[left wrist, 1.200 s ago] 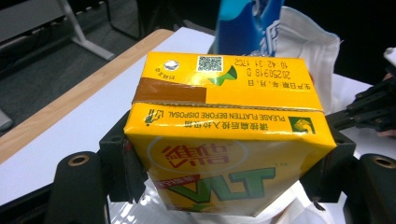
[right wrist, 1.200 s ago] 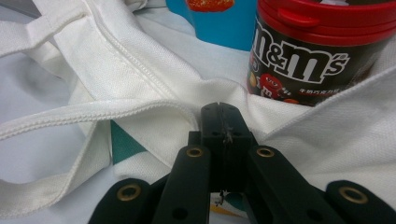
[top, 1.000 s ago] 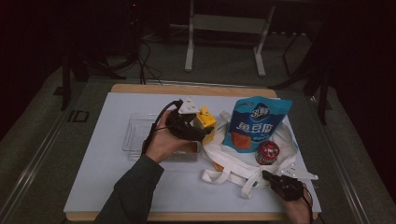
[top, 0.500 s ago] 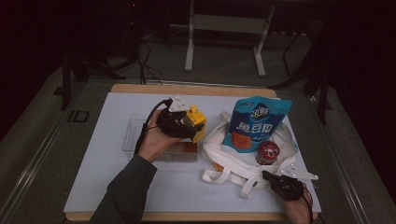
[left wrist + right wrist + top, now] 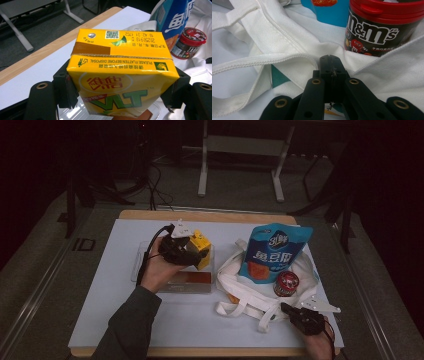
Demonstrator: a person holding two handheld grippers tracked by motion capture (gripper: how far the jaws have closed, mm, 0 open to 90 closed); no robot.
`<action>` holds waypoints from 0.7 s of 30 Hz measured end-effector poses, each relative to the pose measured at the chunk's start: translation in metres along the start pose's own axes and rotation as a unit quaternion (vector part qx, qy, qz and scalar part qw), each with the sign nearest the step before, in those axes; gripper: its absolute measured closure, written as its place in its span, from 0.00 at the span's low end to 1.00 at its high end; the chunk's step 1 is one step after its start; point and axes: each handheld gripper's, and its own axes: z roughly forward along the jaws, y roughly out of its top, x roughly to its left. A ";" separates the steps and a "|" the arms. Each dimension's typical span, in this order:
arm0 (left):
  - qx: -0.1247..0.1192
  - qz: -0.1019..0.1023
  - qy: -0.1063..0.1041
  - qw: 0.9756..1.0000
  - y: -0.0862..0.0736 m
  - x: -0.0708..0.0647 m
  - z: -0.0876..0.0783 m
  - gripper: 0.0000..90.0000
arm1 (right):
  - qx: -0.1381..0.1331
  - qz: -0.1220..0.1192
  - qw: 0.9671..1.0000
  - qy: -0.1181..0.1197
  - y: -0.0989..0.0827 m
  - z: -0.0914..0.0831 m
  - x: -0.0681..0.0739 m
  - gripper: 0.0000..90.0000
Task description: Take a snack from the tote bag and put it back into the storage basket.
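The yellow carton [image 5: 120, 75] hides its own base behind the left claw [image 5: 122, 92], and the tin's [image 5: 384, 25] lid is cropped.

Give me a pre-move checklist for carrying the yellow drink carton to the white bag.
1. Left gripper clamps the drink carton on both sides: ok.
2. Carton lifted above the clear tray: ok.
3. Right gripper pinches the white bag, jaws closed on the fabric: ok.
4. Bag mouth open wide enough for the carton: cannot tell.
5. Room in the bag beside the blue snack pouch and red-lidded candy jar: cannot tell.
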 end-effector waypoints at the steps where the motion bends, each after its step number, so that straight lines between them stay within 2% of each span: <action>1: -0.001 -0.001 0.001 1.000 0.000 0.001 0.000 0.32 | 0.000 0.000 1.000 0.000 0.000 0.000 0.000 1.00; 6: 0.001 -0.008 0.012 1.000 -0.003 0.007 -0.003 0.32 | 0.000 0.000 1.000 0.000 0.000 0.000 0.000 1.00; 13: 0.011 -0.003 0.033 0.999 -0.006 0.012 -0.003 0.32 | 0.000 0.000 1.000 0.000 0.000 0.000 0.000 1.00; 21: 0.012 -0.010 0.044 0.999 -0.010 0.018 -0.004 0.32 | 0.000 0.000 1.000 0.000 0.000 0.000 0.000 1.00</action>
